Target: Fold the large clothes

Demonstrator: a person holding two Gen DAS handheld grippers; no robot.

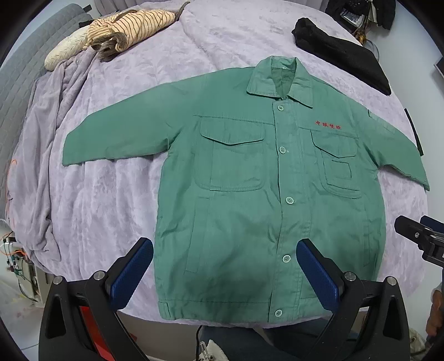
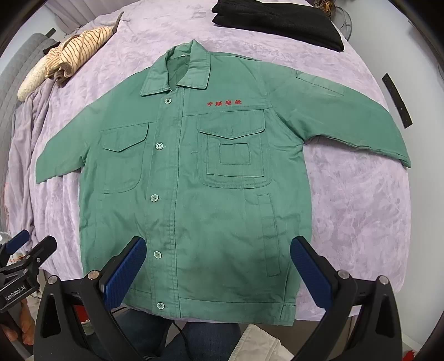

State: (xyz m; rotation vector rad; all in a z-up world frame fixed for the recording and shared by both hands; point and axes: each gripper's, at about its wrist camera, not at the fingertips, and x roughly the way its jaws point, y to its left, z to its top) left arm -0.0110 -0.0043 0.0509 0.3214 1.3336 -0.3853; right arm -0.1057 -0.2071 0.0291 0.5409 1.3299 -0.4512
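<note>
A: Jacket first: a green cotton work jacket (image 1: pixel 249 194) with green buttons, two flap chest pockets and red embroidered characters lies face up and buttoned across the lilac plush bedspread (image 1: pixel 125 194). Both sleeves spread sideways, collar toward the top of the frame, hem at the bed's near edge.

B: And the grippers?

A: In the left wrist view, the left gripper (image 1: pixel 224 275) hangs over the lower hem, its blue ribbed pads (image 1: pixel 130 273) spread wide, nothing pinched between them. In the right wrist view, the right gripper (image 2: pixel 217 270) stands just as wide over the same hem, also empty; whether the pads touch the cloth I cannot tell.

B: Anything else on the bed?

A: A striped beige and brown garment (image 1: pixel 130 25) lies crumpled in the upper left of the frame, beside a cream knitted piece (image 1: pixel 63 52). A folded black garment (image 2: pixel 277 22) sits at the top, right of the collar. A black strip (image 2: pixel 396 101) lies at the right edge, near the sleeve.

B: The person?

A: Only blue-jeaned legs (image 2: pixel 194 338) at the bottom centre.
</note>
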